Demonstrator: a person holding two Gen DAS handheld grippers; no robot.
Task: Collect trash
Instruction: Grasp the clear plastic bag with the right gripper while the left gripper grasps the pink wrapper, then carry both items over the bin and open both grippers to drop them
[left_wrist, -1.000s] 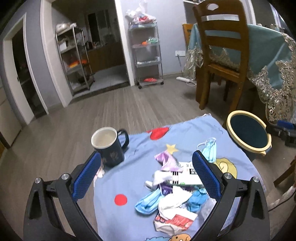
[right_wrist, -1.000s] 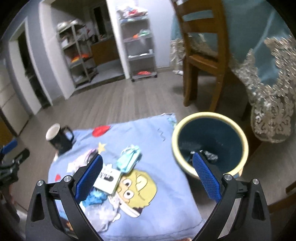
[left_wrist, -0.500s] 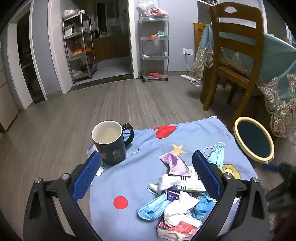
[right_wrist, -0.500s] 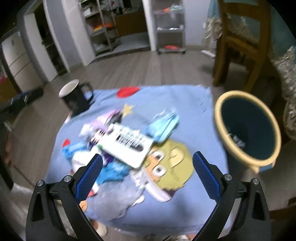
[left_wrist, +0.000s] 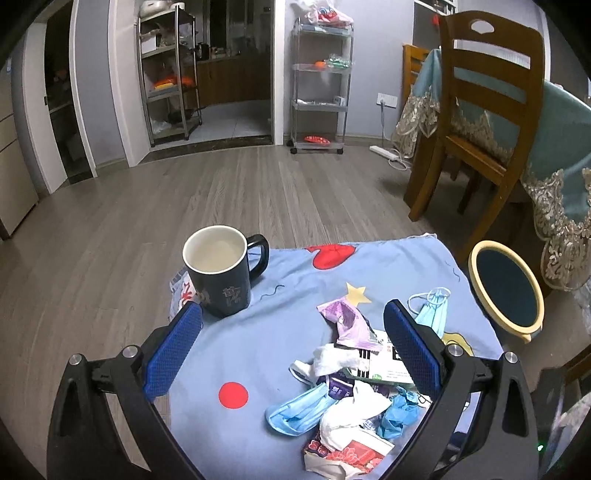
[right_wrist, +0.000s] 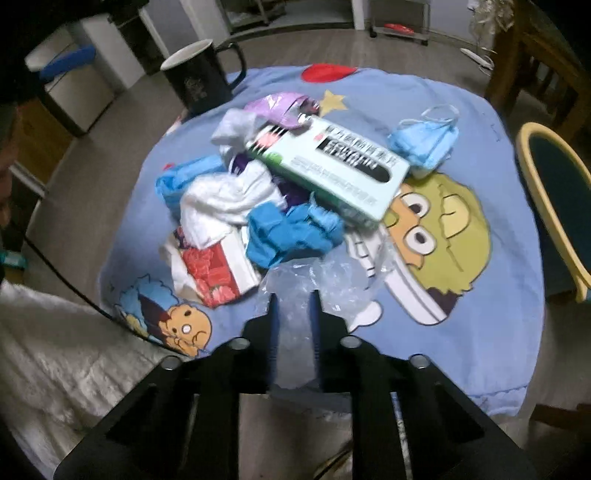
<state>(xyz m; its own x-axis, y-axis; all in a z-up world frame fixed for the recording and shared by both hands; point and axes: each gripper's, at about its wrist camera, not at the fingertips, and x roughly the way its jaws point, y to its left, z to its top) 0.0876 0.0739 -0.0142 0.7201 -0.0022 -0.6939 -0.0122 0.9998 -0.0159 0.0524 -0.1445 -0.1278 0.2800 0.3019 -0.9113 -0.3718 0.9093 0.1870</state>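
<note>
A pile of trash lies on a blue cartoon cloth (left_wrist: 295, 317): a pale green box (right_wrist: 328, 166), white tissues (right_wrist: 225, 199), blue masks (right_wrist: 424, 138), a purple wrapper (right_wrist: 280, 105) and a red packet (right_wrist: 210, 269). My right gripper (right_wrist: 293, 299) is shut on a clear plastic wrapper (right_wrist: 325, 277) at the pile's near edge. My left gripper (left_wrist: 291, 332) is open and empty, above the cloth between the mug and the pile. A yellow-rimmed dark bin (left_wrist: 506, 288) stands on the floor right of the cloth; it also shows in the right wrist view (right_wrist: 554, 199).
A dark mug (left_wrist: 218, 273) stands at the cloth's far left corner. A wooden chair (left_wrist: 480, 122) and a table with a teal lace cloth (left_wrist: 554, 155) stand behind the bin. Metal shelf carts (left_wrist: 319, 85) stand at the far wall. White fabric (right_wrist: 55, 354) lies at the near left.
My right gripper swung from over the bin to the pile's near edge and closed on the clear plastic wrapper. The left gripper shifted slightly and stayed open.
</note>
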